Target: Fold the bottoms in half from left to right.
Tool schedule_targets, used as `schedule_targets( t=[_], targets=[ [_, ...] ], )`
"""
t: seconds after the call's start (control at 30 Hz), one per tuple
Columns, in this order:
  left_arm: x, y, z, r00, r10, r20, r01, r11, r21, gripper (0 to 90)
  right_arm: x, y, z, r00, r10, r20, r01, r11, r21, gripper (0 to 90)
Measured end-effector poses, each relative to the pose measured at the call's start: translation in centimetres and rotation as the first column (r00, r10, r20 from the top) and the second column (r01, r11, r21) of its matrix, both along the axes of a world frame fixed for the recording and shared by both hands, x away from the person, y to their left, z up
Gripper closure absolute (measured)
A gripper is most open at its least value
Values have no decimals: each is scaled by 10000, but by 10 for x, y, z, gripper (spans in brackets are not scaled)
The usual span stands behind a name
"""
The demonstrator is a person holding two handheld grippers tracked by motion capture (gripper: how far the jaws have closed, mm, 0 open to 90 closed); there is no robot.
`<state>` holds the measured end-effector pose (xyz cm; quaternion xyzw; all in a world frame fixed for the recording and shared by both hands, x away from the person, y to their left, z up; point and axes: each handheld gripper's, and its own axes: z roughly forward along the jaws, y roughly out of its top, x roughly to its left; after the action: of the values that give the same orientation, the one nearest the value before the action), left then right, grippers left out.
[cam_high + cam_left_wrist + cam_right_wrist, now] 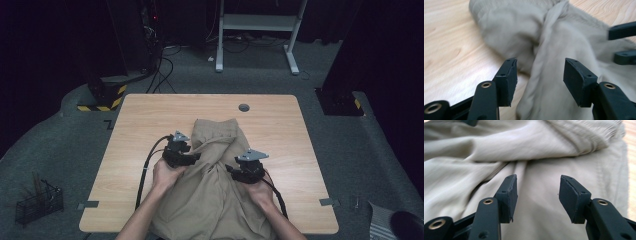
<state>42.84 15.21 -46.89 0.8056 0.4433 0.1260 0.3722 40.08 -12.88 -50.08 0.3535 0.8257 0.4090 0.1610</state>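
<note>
On table (135, 115): beige garment (215, 175); left tongs (540, 75), right tongs (537, 192) agape.

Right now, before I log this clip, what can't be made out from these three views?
- Garment type: the beige cloth is bunched, and its near end is cut off by the bottom edge of the high view.
- The far fold in the left gripper view is blurred.
- The black wire basket at the lower left of the high view: contents too small and dark.
- Table surface beneath the cloth: covered.
</note>
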Motion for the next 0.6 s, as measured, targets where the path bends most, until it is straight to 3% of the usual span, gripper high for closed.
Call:
schedule_targets(
  t=[0.07, 0.13, 0.27, 0.33, 0.47, 0.6],
  targets=[
    [0, 3, -5, 9996, -44, -265, 42, 10000, -63, 457, -4, 2, -3, 9997, 216, -111, -216, 9998, 20, 487],
    [0, 5, -9, 9989, -113, -455, 106, 9998, -155, 531, -6, 7, -7, 9992, 361, -140, -363, 9992, -135, 488],
    [2, 7, -14, 9972, -406, -627, 397, 9991, -149, 773, -2, 17, -19, 9981, 418, -454, -440, 9978, -496, 492],
    [3, 7, -15, 9965, -504, -669, 491, 9986, -217, 858, 0, 21, -23, 9986, 384, -374, -410, 9967, -703, 499],
    [8, 6, -9, 9975, -466, -525, 442, 9980, -459, 879, 7, 29, -23, 9992, 229, -337, -255, 9966, -788, 499],
    [12, 8, 9, 9989, -376, -271, 351, 9955, -885, 881, 24, 45, -23, 9996, -112, -263, 89, 9964, -841, 499]
  ],
)
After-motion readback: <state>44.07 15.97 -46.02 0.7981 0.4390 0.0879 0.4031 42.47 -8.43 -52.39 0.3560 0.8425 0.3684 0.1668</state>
